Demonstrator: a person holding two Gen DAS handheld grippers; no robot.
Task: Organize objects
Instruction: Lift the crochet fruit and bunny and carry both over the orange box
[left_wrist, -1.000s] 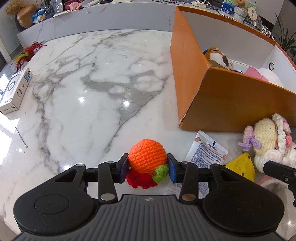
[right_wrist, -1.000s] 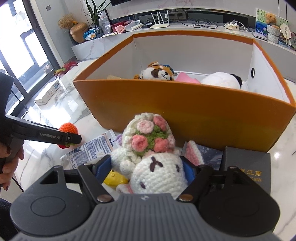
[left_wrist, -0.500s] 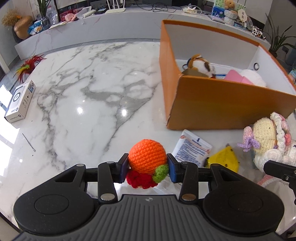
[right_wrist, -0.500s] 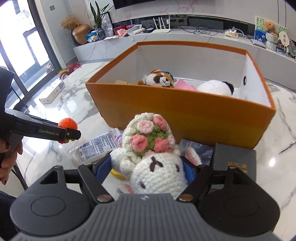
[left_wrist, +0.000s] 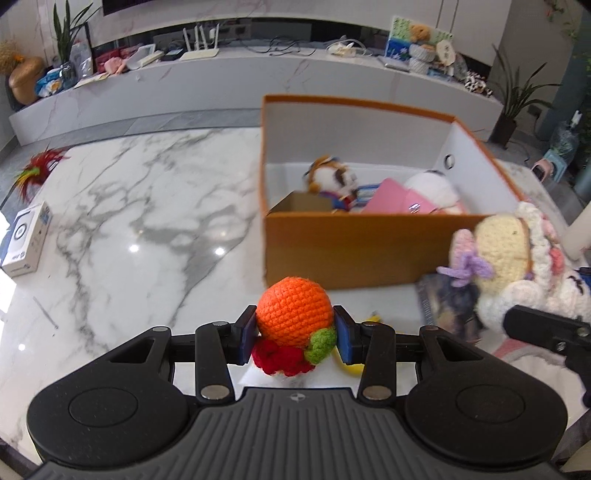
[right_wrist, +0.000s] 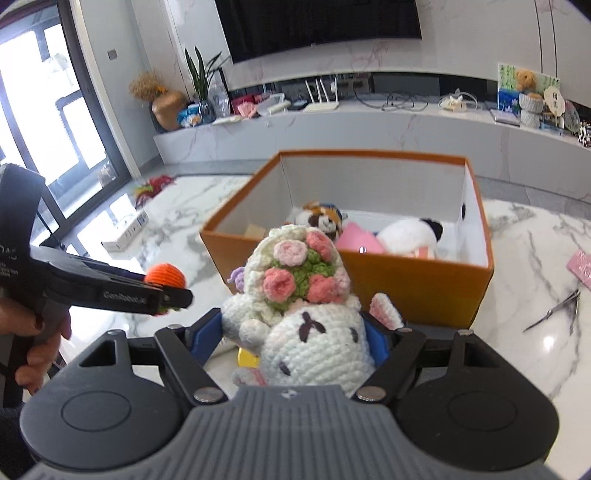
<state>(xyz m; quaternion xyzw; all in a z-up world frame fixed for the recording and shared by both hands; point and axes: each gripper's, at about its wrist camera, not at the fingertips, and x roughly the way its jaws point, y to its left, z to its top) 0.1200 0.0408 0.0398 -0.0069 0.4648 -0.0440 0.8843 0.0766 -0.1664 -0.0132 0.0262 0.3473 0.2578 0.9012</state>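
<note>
My left gripper (left_wrist: 294, 334) is shut on a crocheted orange ball (left_wrist: 294, 313) with a red and green base, held above the marble table (left_wrist: 140, 221). My right gripper (right_wrist: 291, 332) is shut on a white crocheted bunny (right_wrist: 317, 350) that carries a flower bouquet (right_wrist: 303, 269). The bunny (left_wrist: 517, 258) also shows at the right edge of the left wrist view. Ahead stands an open orange box (left_wrist: 354, 251) (right_wrist: 417, 284) holding plush toys and a pink item. The left gripper (right_wrist: 170, 295) with the ball (right_wrist: 166, 275) shows at the left in the right wrist view.
A white carton (left_wrist: 26, 240) and a red feather toy (left_wrist: 37, 171) lie at the table's left. A dark booklet (left_wrist: 447, 299) and a yellow piece (left_wrist: 373, 317) lie before the box. Scissors (right_wrist: 554, 310) and a pink card (right_wrist: 583, 267) lie right of the box. A person's hand (right_wrist: 33, 332) holds the left gripper.
Both grippers have risen with their toys still held. The box now looks lower and farther, its inside more visible. The white packet has dropped out of the left wrist view.
</note>
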